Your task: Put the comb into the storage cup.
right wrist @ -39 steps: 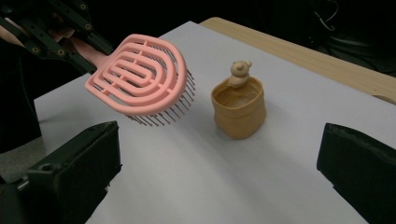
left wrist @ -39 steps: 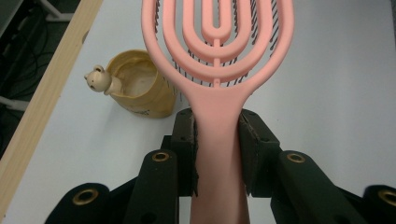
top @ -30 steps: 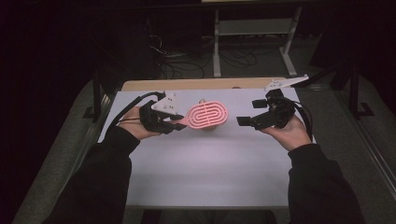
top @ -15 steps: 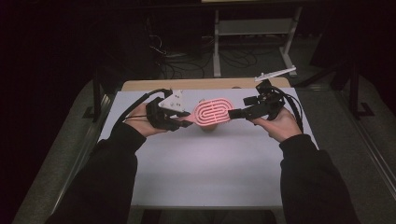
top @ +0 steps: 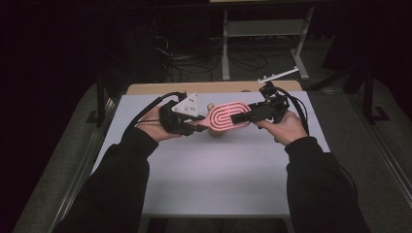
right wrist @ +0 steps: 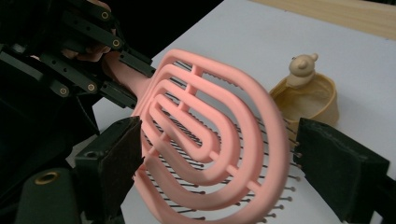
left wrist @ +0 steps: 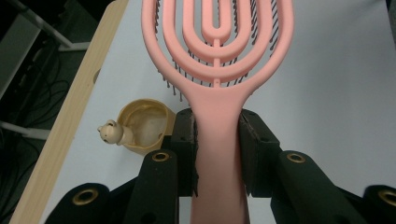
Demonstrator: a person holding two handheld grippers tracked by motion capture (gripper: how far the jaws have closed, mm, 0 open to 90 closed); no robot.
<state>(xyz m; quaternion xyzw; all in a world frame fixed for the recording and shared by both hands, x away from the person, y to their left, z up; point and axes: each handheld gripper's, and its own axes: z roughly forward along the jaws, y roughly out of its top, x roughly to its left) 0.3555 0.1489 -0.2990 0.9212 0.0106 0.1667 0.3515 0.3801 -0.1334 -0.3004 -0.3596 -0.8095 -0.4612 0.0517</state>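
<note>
Two hand-held grippers meet over the middle of the table (top: 204, 184) at a single pink hairbrush (top: 227, 116), which is held in the air above the white surface. Left hand-held gripper (left wrist: 217, 149): its jaws are clamped on the brush handle, one pad pressed against each side, as the left gripper view shows along the handle toward the ringed, open-work head. Right hand-held gripper (right wrist: 219, 172): its jaws stand to either side of the brush head and have just been closing; in the right gripper view the near pad lies at the head's rim while the far pad stands a little clear of the bristle tips, so no firm grip is made yet. The step in hand appears to be a handover or a two-handed hold of the brush, with the head about to be taken. The next move calls for the right jaws to finish closing squarely on the rim of the head rather than on the flexible bristles, before the left releases the handle. One container is present: a small tan cup (left wrist: 142, 125) with a bear figure on its rim, standing on the table beneath and just behind the brush; its interior looks empty.
</note>
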